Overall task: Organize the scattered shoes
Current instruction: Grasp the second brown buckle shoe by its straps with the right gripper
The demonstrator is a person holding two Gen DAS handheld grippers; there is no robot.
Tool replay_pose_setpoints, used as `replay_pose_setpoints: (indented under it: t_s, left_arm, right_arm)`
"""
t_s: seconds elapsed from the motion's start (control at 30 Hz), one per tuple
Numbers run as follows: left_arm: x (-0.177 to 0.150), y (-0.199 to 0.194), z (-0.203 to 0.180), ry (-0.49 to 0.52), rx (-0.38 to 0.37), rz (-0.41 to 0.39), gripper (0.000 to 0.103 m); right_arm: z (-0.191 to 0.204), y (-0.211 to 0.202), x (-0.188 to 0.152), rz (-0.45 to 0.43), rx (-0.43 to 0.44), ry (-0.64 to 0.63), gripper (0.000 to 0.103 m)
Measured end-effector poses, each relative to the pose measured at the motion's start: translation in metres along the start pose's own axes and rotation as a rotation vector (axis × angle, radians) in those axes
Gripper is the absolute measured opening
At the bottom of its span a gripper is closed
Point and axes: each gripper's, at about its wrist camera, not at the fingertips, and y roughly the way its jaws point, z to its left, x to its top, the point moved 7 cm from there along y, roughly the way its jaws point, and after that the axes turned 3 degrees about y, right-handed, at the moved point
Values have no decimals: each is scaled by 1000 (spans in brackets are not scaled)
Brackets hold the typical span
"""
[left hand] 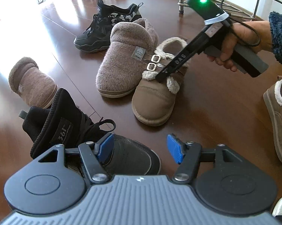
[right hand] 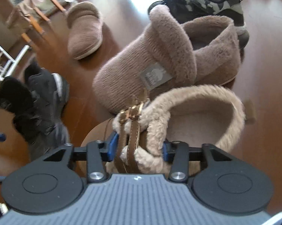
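Early days: our right gripper is clamped on the fleece-lined buckle shoe mid-floor, our left gripper hangs open and empty, five other shoes look unsorted.

Window glare whitens the floor; right-wrist view blurred, fisheye-bent.
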Motion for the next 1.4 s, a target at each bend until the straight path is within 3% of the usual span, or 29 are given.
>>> replay_pose_setpoints:
  t_s: [0.2,0.5,0.63,0.9,1.2,1.4]
  left_arm:
    - [-2,-8,-18,46,-13,0,65]
    - [-2,-16,-74,206,-56,-18,66]
    - [-1,-17,-95,259,-73,-22,66]
    - [-3,-18,-118,323,-100,-25,66]
    - [-9,-20,-124,350,-109,-23,67]
    - [-12,-24,-125,364,-117,-29,67]
  right_arm:
    - [20,-31,-52,119,78,-171,31]
    - [23,-87,-146,268,161,-222,31]
    - [14,-102,-176,302,134,-210,31]
    - [7,-110,-203,349,148,-219,31]
    - [3,-113,-216,414,104,-239,32]
    - [8,-123,-209,357,-32,-267,43]
